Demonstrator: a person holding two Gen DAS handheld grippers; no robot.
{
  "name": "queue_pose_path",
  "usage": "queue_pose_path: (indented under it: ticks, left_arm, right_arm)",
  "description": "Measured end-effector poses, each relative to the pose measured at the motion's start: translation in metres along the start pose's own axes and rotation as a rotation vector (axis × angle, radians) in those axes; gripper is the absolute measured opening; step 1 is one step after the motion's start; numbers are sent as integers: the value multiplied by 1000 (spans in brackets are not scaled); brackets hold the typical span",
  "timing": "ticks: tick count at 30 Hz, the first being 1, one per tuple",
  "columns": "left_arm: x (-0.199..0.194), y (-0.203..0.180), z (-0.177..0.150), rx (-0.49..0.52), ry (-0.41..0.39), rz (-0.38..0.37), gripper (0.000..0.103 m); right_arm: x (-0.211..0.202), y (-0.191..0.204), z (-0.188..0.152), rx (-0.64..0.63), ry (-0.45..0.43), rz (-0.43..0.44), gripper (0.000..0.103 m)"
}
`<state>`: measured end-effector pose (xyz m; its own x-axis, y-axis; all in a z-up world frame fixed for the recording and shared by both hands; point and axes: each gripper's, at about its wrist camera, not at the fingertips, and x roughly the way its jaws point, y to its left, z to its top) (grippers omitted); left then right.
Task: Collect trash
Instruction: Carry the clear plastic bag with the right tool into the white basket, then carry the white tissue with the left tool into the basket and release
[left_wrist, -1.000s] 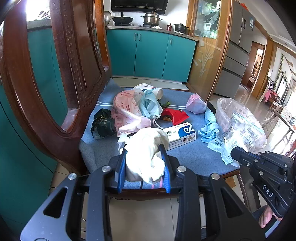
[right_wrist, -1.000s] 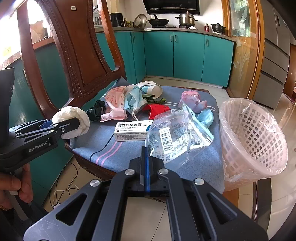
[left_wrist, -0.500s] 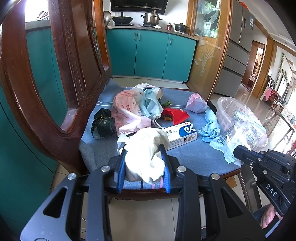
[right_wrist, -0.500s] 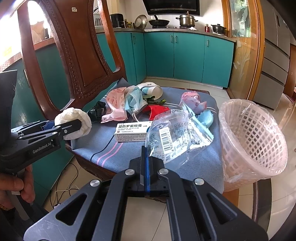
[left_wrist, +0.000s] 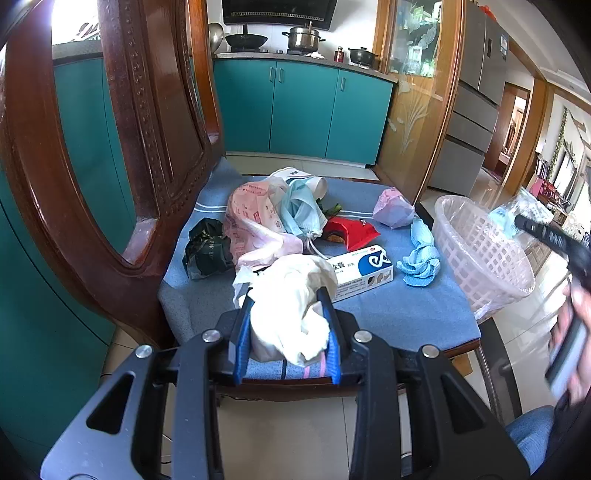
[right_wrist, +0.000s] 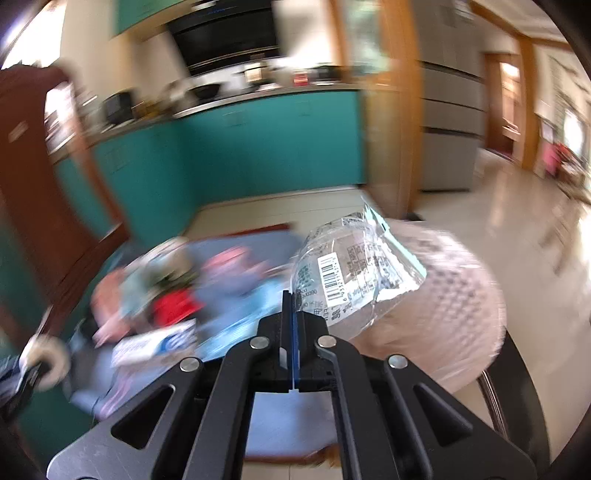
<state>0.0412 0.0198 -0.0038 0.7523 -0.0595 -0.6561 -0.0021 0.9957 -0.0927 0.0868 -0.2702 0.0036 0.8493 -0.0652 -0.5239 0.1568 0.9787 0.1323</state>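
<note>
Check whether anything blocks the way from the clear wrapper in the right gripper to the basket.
Nothing visible does. The clear wrapper, pinched in the right gripper, hangs right by the basket, whose lined mouth shows open.

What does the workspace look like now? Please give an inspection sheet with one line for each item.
Surface: blue cushion on a wooden chair.
Job's things: basket at the cushion's right edge; wad and clear bag held.
Clutter: box, red packet, blue cloth, pink bag, black wrapper.
Grippers: left gripper shut on the wad; right gripper shut on the clear bag, by the basket.
Cables: nothing seen.
Surroundings: teal cabinets, pots on the counter.
</note>
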Motion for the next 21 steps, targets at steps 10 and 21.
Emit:
queue_pose_path:
  ticks: [10,21]
  left_arm:
    - [1,-6,-3,12,9,-14,33]
    - [30,-64,15,88,24,-52,33]
  right_arm:
    - [56,-80,15,255,47,-162,60]
    - [0,-66,29,219,-70,-119,89]
